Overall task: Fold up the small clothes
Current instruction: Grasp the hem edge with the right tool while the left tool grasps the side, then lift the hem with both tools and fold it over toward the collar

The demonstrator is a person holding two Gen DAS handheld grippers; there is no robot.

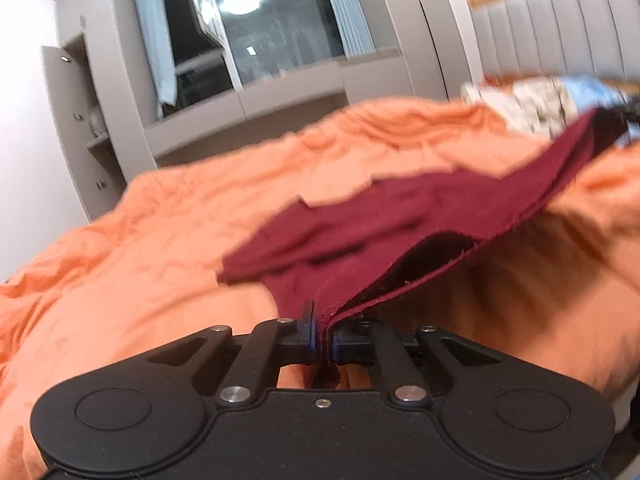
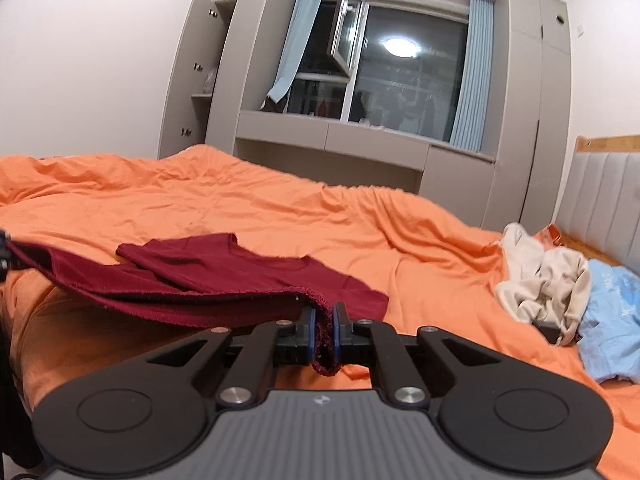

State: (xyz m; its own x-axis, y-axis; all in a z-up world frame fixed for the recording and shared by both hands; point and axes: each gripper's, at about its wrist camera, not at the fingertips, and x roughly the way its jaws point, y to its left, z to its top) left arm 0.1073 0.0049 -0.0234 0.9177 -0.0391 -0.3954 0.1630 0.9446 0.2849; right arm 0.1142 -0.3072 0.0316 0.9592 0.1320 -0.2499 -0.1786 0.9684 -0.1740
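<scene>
A small dark red shirt lies partly on the orange bed cover, its near hem lifted off it. My left gripper is shut on one corner of that hem, cloth bunched between the pads. In the right wrist view the same red shirt stretches from the left edge to my right gripper, which is shut on the other hem corner, a loop of cloth hanging below the pads. The hem hangs taut between both grippers. The other gripper shows dimly at the far right of the left wrist view.
A pile of clothes, cream and light blue, lies at the right by the padded headboard. Grey wardrobes and a dark window stand beyond the bed. The orange cover spreads wide behind the shirt.
</scene>
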